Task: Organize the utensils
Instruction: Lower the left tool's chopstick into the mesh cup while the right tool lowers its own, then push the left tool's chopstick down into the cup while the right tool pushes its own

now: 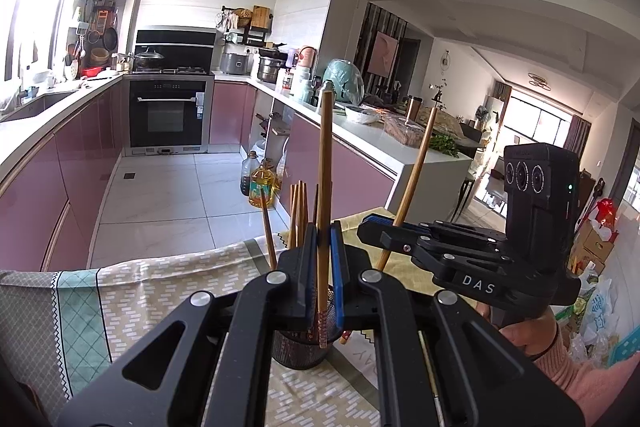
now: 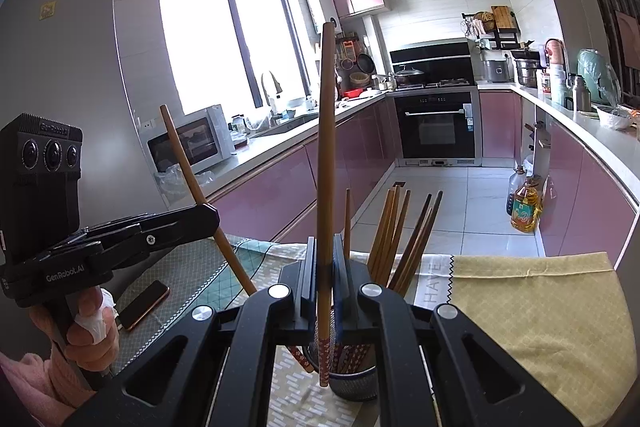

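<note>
Two grippers work over a table (image 1: 132, 291) covered with a patterned cloth (image 2: 280, 407) and a yellow cloth (image 2: 540, 307), in a kitchen of pink cabinets (image 1: 48, 187).

From the left wrist view, the left gripper (image 1: 323, 247) has its jaws clamped narrow on one chopstick (image 1: 324, 187). That stick stands nearly upright, its patterned lower end reaching down into the mesh holder (image 1: 300, 351) on the table just below the fingers. From the right side of that view the right gripper (image 1: 384, 223) comes in, gripping its own stick (image 1: 416, 167), which leans to the right with its lower end beside the holder's rim.

From the right wrist view, the right gripper (image 2: 325, 259) is pinched tight on that stick (image 2: 325, 155), whose lower tip hangs at the front of the holder (image 2: 356, 387); whether the tip is inside or just in front of the rim I cannot tell. More chopsticks (image 2: 400, 239) stand bundled in the holder, fanning up and to the right. On the left the left gripper (image 2: 208, 215) carries its stick (image 2: 192, 179) aslant, held by a hand (image 2: 80, 339) in a pink sleeve (image 2: 36, 379). Near that hand a phone (image 2: 144, 305) lies flat on the cloth.
</note>
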The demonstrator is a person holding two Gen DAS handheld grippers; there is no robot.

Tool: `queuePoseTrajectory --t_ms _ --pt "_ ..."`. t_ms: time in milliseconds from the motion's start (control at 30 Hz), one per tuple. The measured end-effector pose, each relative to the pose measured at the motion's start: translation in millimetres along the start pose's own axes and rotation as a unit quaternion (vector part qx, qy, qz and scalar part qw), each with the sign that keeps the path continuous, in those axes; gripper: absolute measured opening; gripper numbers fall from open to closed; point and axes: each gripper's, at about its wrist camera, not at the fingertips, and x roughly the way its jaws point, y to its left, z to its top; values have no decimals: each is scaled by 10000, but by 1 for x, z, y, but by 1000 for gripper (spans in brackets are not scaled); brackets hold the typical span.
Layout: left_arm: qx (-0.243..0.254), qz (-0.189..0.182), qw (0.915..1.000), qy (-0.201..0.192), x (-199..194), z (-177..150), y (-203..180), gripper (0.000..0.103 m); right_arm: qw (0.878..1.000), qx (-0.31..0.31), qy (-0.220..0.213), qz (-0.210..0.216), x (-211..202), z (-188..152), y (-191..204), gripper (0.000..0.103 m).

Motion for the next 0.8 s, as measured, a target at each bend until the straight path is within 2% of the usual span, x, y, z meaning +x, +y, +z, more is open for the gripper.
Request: queuePoseTrajectory --t_ms 367,800 --pt "67 137 9999 -71 6 5 -7 7 9999 85 -1 -68 13 2 -2 6" --pt "75 340 9990 280 29 -8 0 7 9993 237 209 -176 31 -5 -11 6"
